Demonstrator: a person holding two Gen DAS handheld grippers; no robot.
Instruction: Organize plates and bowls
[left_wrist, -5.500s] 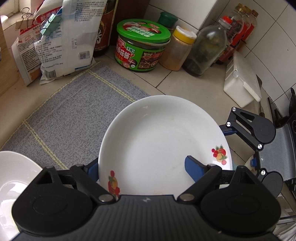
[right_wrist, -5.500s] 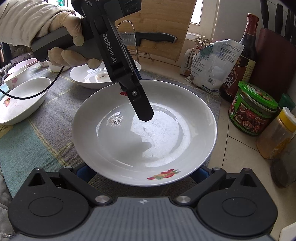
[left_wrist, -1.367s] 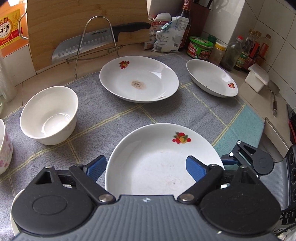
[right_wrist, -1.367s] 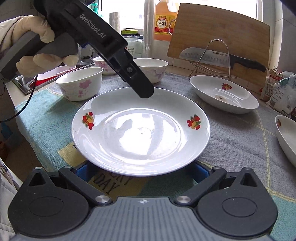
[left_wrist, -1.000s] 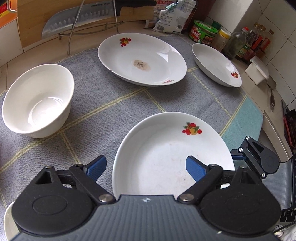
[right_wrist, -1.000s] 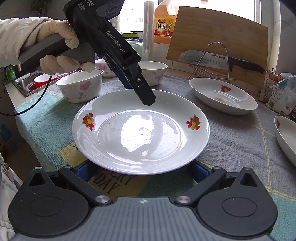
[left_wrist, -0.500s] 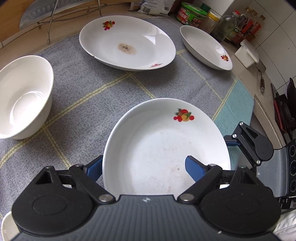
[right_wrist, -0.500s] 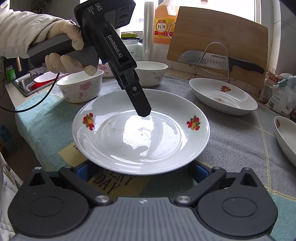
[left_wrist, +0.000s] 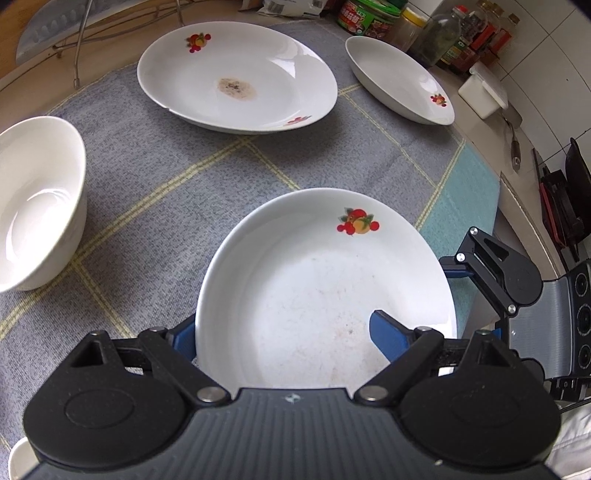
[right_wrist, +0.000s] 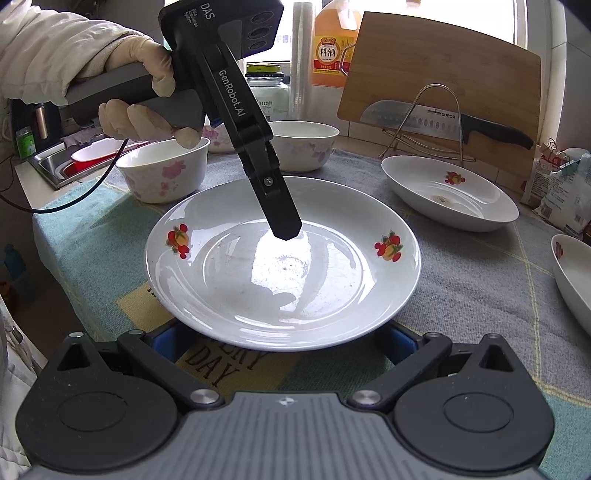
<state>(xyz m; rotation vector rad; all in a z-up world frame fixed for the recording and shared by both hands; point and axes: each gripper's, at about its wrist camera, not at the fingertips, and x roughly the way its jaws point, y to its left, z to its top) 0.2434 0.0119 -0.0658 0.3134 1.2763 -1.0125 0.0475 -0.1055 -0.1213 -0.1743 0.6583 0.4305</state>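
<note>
A white plate with fruit prints (left_wrist: 317, 295) (right_wrist: 284, 266) lies on the cloth-covered counter. My left gripper (left_wrist: 284, 332) straddles the plate's near rim, one blue finger (left_wrist: 388, 334) inside the plate and the other outside it; in the right wrist view it comes down from the upper left, its tip (right_wrist: 282, 221) over the plate's middle. My right gripper (right_wrist: 280, 341) is open, its blue fingers under the plate's near edge. Two more fruit-print plates (left_wrist: 236, 74) (left_wrist: 400, 79) lie further back.
White bowls (left_wrist: 37, 199) (right_wrist: 164, 168) (right_wrist: 301, 144) stand at the left. A cutting board (right_wrist: 439, 70) and a knife on a wire rack (right_wrist: 443, 118) stand behind. Jars, bottles and bags (left_wrist: 373, 14) line the back right. The counter edge (left_wrist: 524, 206) runs at the right.
The left gripper has tilted down and moved in over the near plate. The right gripper and the plate have stayed in place.
</note>
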